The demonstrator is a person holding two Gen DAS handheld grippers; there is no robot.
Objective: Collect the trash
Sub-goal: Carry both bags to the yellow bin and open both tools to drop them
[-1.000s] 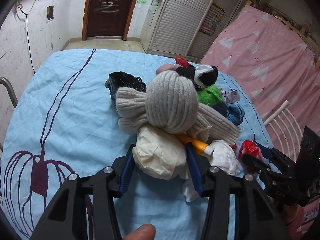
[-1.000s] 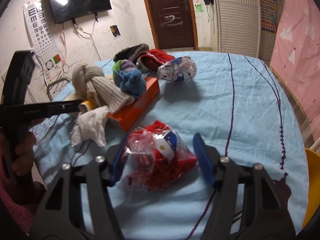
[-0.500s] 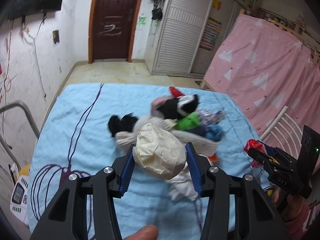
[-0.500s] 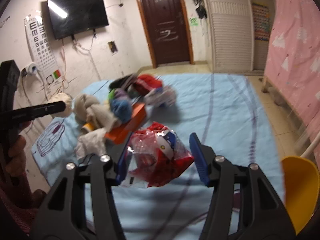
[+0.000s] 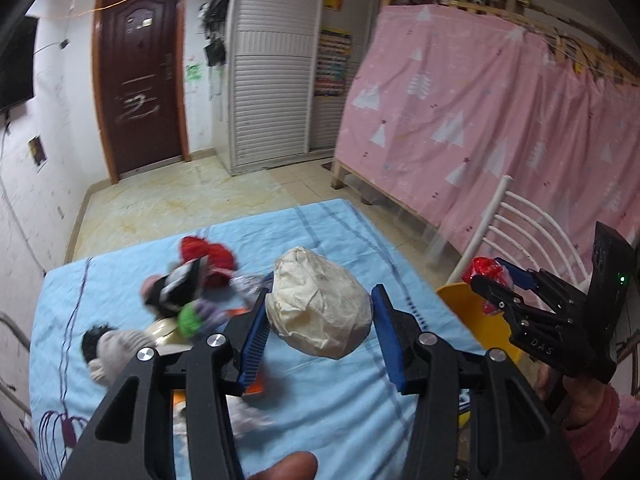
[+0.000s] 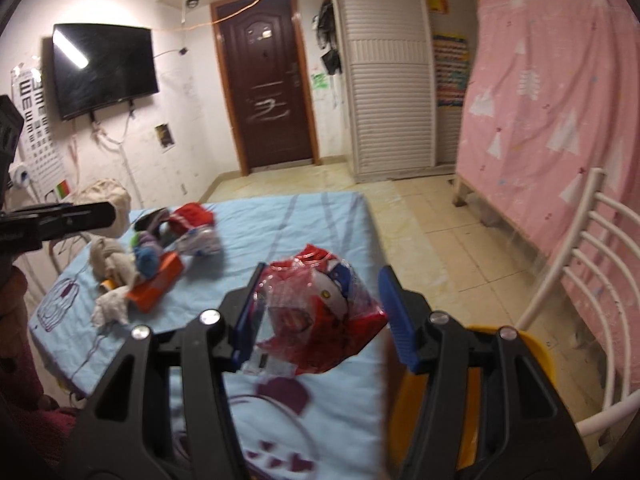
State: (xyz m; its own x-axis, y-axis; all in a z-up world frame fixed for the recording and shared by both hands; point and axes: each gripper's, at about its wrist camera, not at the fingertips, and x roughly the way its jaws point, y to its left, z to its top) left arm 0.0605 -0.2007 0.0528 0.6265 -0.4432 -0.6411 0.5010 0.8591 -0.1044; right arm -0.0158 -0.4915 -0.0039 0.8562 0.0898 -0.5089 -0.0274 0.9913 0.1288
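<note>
Gripping a crumpled cream paper wad (image 5: 320,312), the left tool (image 5: 318,332) holds it above the blue bed (image 5: 344,228). The right tool (image 6: 320,312) clamps a red plastic wrapper (image 6: 320,320) near a yellow bin (image 6: 532,352). Clothes (image 5: 188,288) litter the bed.

**Blue bed sheet with a heap of small things**

A light blue bed sheet with dark purple line drawings (image 6: 320,224) covers the bed. On its left part lies a heap: a red knitted piece (image 6: 192,216), a beige ribbed knitted garment (image 6: 110,260), an orange flat carton box (image 6: 158,286), a white crumpled tissue (image 6: 110,308).
</note>
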